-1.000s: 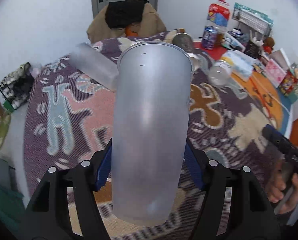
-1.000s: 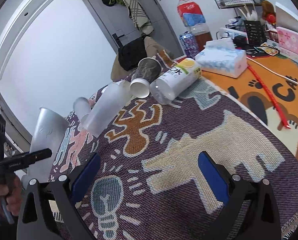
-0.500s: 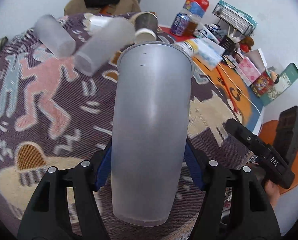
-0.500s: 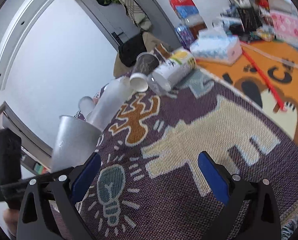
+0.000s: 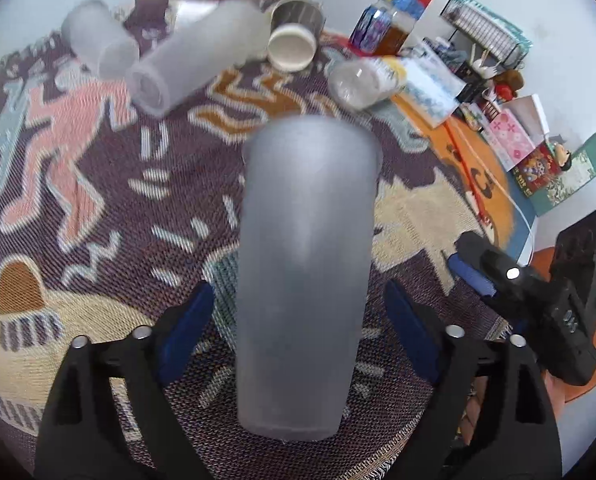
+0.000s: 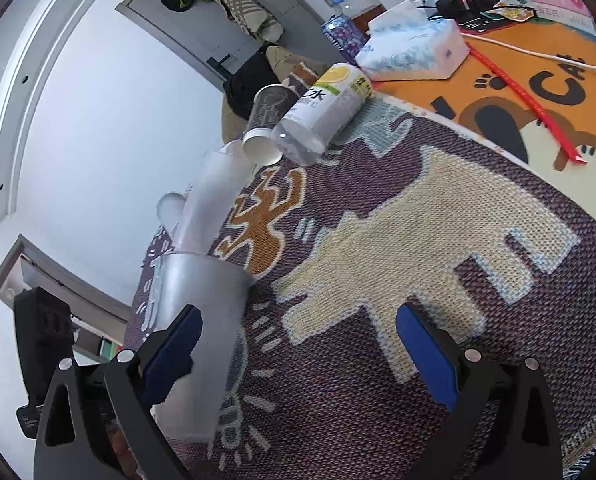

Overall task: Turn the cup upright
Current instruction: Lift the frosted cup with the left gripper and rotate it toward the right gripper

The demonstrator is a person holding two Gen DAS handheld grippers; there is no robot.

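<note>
A tall frosted grey cup (image 5: 303, 264) stands upright on the patterned rug, rim up, between the blue pads of my left gripper (image 5: 298, 328). The pads stand apart from the cup's sides, so the left gripper is open. The same cup shows in the right wrist view (image 6: 202, 320) at lower left, behind my right gripper's left finger. My right gripper (image 6: 298, 348) is open and empty above the rug; it also shows in the left wrist view (image 5: 537, 300) at right.
Two frosted cups (image 5: 194, 60) (image 5: 98, 42) lie on their sides at the back of the rug, with a dark paper cup (image 5: 294, 32) and a lying clear bottle (image 5: 361, 78). A tissue pack (image 6: 413, 52), drinks bottles and boxes crowd the back right on an orange mat (image 6: 537, 92).
The left gripper tilted down and let go of the grey cup: its pads now stand apart from the cup. The right gripper swung closer to the cup.
</note>
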